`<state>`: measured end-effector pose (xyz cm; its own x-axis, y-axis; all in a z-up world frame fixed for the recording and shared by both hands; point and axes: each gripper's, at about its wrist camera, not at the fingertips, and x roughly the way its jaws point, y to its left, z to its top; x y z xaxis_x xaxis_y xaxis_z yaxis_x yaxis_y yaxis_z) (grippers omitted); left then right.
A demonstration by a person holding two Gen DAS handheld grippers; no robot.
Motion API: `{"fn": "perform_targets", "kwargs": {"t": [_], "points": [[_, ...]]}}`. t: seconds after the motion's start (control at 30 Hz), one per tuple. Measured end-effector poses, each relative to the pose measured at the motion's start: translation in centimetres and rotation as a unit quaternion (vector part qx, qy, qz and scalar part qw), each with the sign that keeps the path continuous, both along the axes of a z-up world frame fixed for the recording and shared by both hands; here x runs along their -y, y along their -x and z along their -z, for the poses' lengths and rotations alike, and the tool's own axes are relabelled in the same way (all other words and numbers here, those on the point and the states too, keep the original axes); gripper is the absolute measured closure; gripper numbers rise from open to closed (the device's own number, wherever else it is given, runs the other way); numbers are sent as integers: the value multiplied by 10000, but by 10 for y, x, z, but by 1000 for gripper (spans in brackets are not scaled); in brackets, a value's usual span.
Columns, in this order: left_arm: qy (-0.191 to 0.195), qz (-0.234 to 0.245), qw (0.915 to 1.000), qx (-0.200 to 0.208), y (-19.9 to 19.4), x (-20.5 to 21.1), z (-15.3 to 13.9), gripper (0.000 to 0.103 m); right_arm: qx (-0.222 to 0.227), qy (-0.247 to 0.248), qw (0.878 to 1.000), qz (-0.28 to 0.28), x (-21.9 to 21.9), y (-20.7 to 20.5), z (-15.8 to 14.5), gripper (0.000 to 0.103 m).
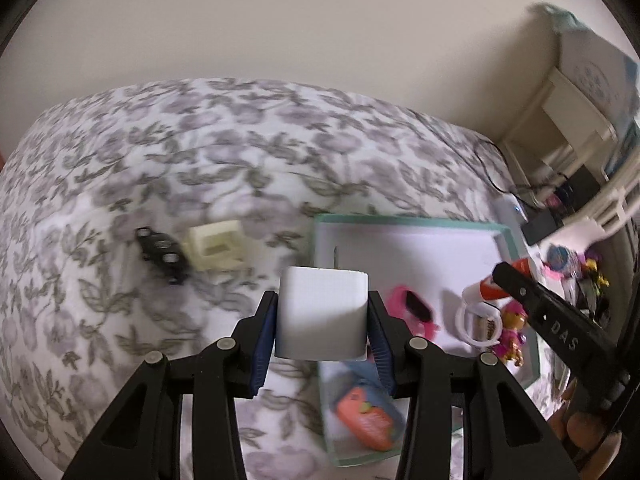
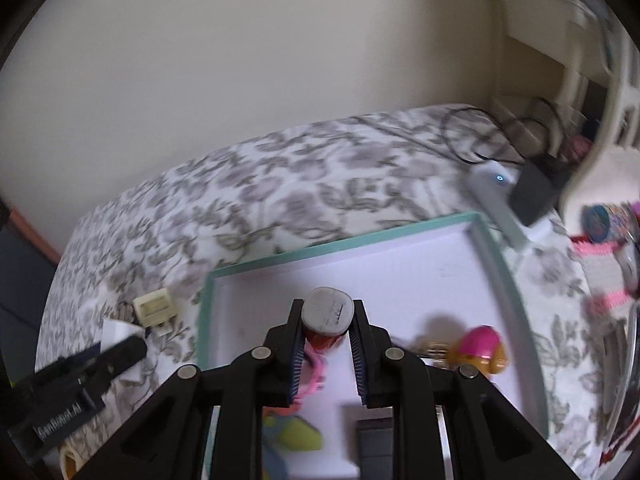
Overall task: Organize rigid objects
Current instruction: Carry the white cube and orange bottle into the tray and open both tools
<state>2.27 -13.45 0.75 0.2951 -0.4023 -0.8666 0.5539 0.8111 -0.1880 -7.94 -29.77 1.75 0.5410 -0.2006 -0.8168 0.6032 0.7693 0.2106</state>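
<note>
While the floral bed [image 1: 168, 168] carries the teal-rimmed tray [image 1: 404, 222] near its right edge, your left tool [image 1: 322, 320] is clenched on a white block [image 1: 322, 312] over the tray's left rim. Your right tool [image 2: 327, 338] grips a grey-capped tube [image 2: 328, 312] above the tray floor.

Both grippers, left gripper [image 1: 322, 320] and right gripper [image 2: 326, 344], are black with silver screws (blue ribbed fingers [image 1: 262, 344]).
</note>
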Motion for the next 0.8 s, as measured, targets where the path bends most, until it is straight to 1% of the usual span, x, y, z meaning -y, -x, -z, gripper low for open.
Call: {"fn": "perform_targets", "kwargs": {"t": [0.1, 0.27, 0.5, 0.67, 0.8], "points": [[-16, 191, 9998, -3, 11, 18, 3, 58, 7, -85, 9999, 145, 8, 9, 3, 80], [-76, 337, 9994, -51, 19, 39, 15, 58, 1, -66, 9999, 159, 12, 13, 4, 80], [-287, 456, 9985, -37, 19, 52, 34, 58, -88, -27, 10000, 22, 8, 7, 8, 80], [-304, 489, 9983, -83, 16, 55, 45, 58, -228, -20, 9996, -148, 1, 0, 15, 80], [-264, 531, 9982, -58, 16, 55, 46, 58, -326, -52, 9992, -231, -1, -4, 21, 80]]}}
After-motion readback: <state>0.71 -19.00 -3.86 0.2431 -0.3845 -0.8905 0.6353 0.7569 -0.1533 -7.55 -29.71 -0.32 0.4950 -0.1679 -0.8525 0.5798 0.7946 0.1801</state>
